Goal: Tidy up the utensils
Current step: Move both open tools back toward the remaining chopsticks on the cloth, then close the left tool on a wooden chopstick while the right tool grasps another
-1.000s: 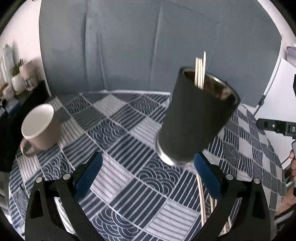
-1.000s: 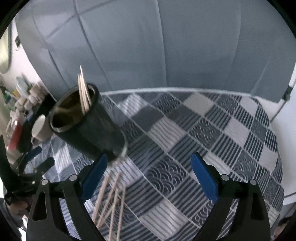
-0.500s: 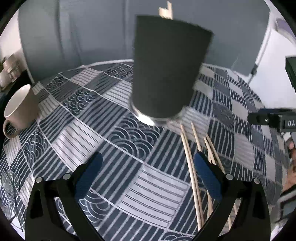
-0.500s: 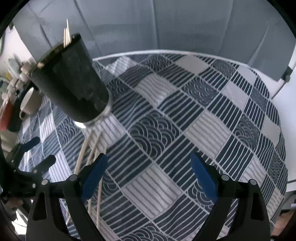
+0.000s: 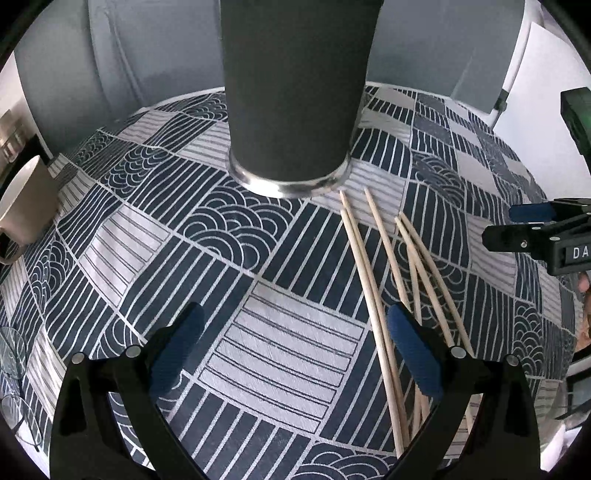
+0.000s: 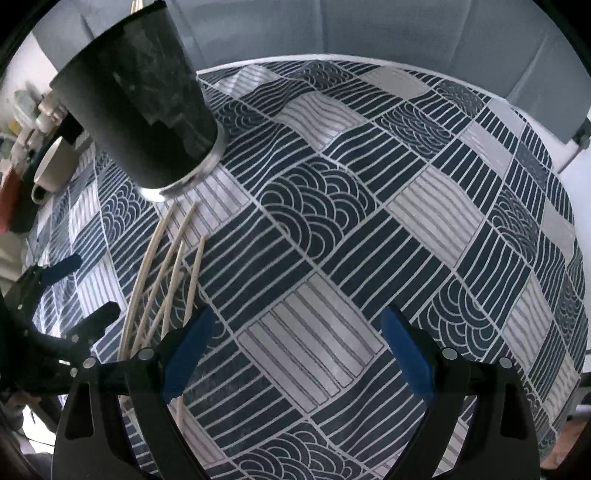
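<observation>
Both grippers' fingers spread, empty — loose chopsticks beside dark cup.

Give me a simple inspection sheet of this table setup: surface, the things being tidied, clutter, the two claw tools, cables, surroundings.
Surface: round table under a navy and white patterned tablecloth.
Job's things: black tumbler standing upright, sticks poking from its top in the right wrist view; loose wooden chopsticks lying fanned on the cloth beside its base.
Clutter: beige mug at the table's left edge; glassware, partly cut off.
Grippers: left gripper open, empty; right gripper open, empty.
Cables: nothing seen.
Surroundings: grey backdrop; blurred shelf items at far left.
</observation>
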`<action>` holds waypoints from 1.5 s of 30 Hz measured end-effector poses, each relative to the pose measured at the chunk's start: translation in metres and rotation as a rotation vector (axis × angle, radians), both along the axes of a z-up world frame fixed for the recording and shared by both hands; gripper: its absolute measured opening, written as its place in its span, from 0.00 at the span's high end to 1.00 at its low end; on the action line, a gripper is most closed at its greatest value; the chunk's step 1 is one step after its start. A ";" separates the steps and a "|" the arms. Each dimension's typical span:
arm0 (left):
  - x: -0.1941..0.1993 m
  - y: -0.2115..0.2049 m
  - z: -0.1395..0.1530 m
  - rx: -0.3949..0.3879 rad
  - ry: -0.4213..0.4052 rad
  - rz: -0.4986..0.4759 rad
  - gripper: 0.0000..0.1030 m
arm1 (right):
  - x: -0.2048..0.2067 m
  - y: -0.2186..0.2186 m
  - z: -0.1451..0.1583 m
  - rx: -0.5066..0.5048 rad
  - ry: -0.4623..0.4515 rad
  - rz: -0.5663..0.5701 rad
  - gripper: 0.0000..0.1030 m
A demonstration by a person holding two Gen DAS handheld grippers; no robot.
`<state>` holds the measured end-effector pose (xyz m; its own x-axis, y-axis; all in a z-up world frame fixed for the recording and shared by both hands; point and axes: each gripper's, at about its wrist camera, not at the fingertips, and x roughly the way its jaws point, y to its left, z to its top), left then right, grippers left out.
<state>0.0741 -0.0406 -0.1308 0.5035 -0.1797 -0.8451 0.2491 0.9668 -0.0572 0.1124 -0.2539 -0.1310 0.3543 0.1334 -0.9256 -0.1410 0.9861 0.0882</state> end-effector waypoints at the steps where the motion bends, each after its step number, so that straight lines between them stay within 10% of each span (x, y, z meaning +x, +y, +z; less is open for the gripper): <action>1: -0.001 -0.001 -0.001 0.006 0.000 -0.002 0.06 | 0.000 0.001 -0.001 0.001 0.002 0.002 0.15; 45: -0.002 0.020 -0.012 0.078 0.023 -0.003 0.04 | -0.006 0.048 -0.027 -0.092 0.026 0.100 0.14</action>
